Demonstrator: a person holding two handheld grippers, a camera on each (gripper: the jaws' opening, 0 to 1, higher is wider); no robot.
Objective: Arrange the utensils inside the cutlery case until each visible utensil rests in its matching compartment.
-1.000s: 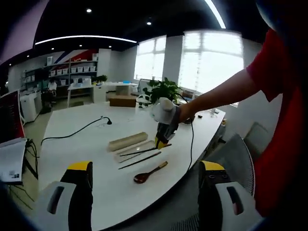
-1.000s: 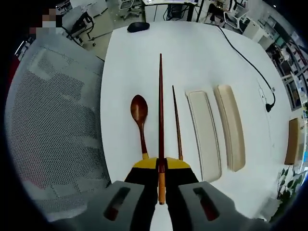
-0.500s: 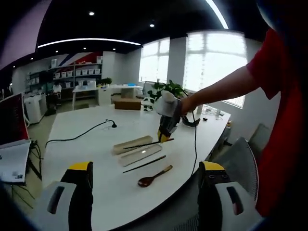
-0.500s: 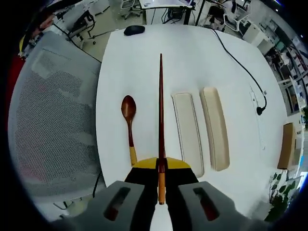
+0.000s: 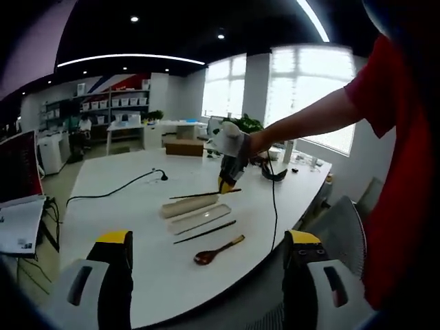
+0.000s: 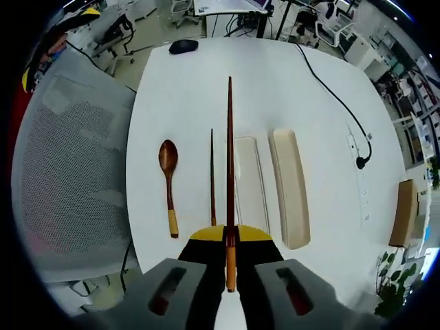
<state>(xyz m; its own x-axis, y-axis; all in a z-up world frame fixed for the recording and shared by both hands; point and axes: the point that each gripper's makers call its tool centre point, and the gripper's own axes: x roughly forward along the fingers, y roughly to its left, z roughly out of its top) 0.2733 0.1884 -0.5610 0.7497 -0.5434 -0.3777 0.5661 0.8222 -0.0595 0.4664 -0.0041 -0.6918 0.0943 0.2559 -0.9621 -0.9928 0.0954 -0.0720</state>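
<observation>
In the left gripper view my left gripper (image 5: 206,275) hangs low over the near edge of the white table (image 5: 124,206), its jaws spread wide with nothing between them. Compared with half a second ago, my right gripper (image 5: 227,184) has carried its chopstick (image 5: 205,194) a little further left and higher, so the stick now hangs level above the case lid (image 5: 188,206) rather than across it. The open case tray (image 5: 201,219) lies just beside the lid, both pale cream and long. Nearer me lie the second chopstick (image 5: 204,232) and then the wooden spoon (image 5: 217,250), each flat on the table and apart from the tray. A black cable (image 5: 113,190) runs across the far side of the table, and a mesh chair (image 5: 337,227) stands at its right edge.

In the right gripper view my right gripper (image 6: 228,240) has its jaws closed narrow on the pale butt of the dark red chopstick (image 6: 229,158), which points straight ahead. Since the earlier frame the table has slid sideways under me: the second chopstick (image 6: 212,175) has come out from behind the held one and now shows just left of it, with the spoon (image 6: 168,179) further left. The held stick runs along the left edge of the case tray (image 6: 249,182); I cannot tell how high above it. The case lid (image 6: 289,185) lies right of the tray. A black mouse (image 6: 182,46) sits at the far end, the cable (image 6: 337,96) runs off to the right, and the chair (image 6: 69,172) fills the left.
</observation>
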